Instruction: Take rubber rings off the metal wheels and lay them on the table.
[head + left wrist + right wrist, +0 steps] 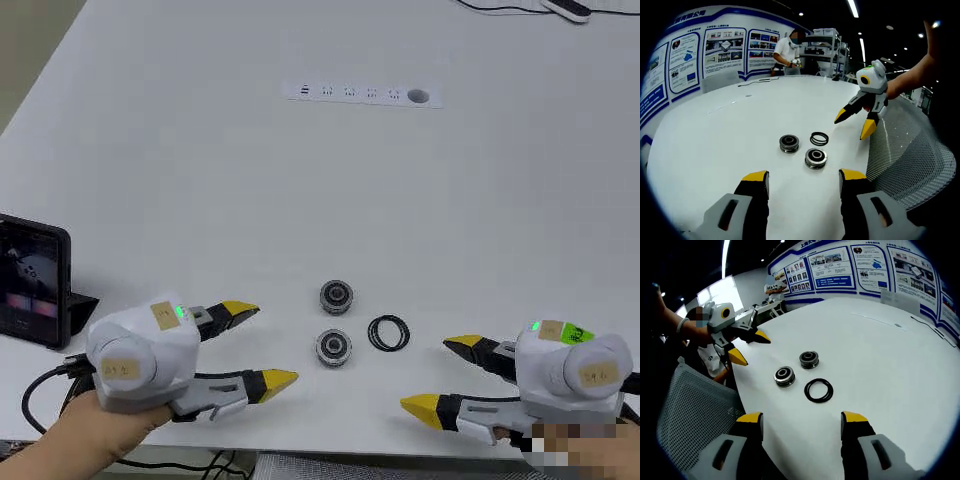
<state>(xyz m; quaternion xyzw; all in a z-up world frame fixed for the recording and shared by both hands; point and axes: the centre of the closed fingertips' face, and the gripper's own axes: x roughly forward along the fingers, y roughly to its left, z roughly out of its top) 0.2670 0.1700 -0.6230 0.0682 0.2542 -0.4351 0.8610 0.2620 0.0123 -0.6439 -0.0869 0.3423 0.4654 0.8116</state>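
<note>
Rubber rings [388, 333], seemingly two overlapped, lie beside two metal wheels [336, 296] [333, 347] on the surface [300, 180]. The left gripper [275, 344] and right gripper [425, 373] are spread and empty. The head view adds a power strip [360, 94].

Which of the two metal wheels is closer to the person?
The front wheel, nearest the table edge by the person; the other wheel lies just behind it.

The white table [200, 150] bears two metal wheels [336, 296], black rubber rings [388, 333], a power strip [360, 94] and a tablet [30, 280].
</note>
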